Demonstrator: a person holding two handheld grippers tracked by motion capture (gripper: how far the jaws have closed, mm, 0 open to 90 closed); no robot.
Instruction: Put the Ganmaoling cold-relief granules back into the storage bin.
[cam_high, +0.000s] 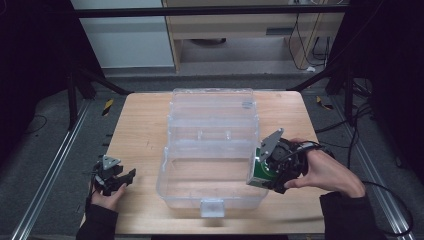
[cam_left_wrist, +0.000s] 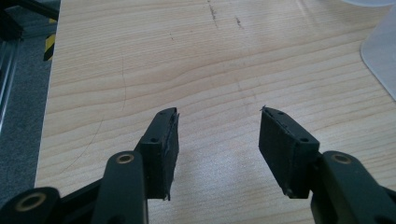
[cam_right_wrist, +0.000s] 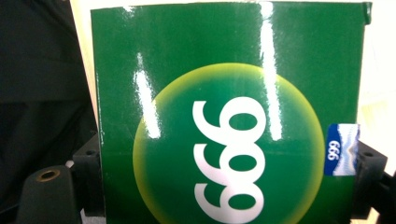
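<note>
green box printed with white "999" on a yellow-green disc is clamped between the jaws of the right gripper, which the person's right hand holds at the right wall of the clear plastic case. in the right gripper view the green box stands between both black jaws, which press on its two sides, and a small blue and white label sits at its edge by one jaw. the case lies open in the middle of the wooden table, its lid thrown back toward the far side and its latch tab at the near wall. the left gripper sits in the left hand near the table's near-left corner, well apart from the case, its jaws spread with nothing between them. in the left gripper view the left gripper hangs over bare wood.
</note>
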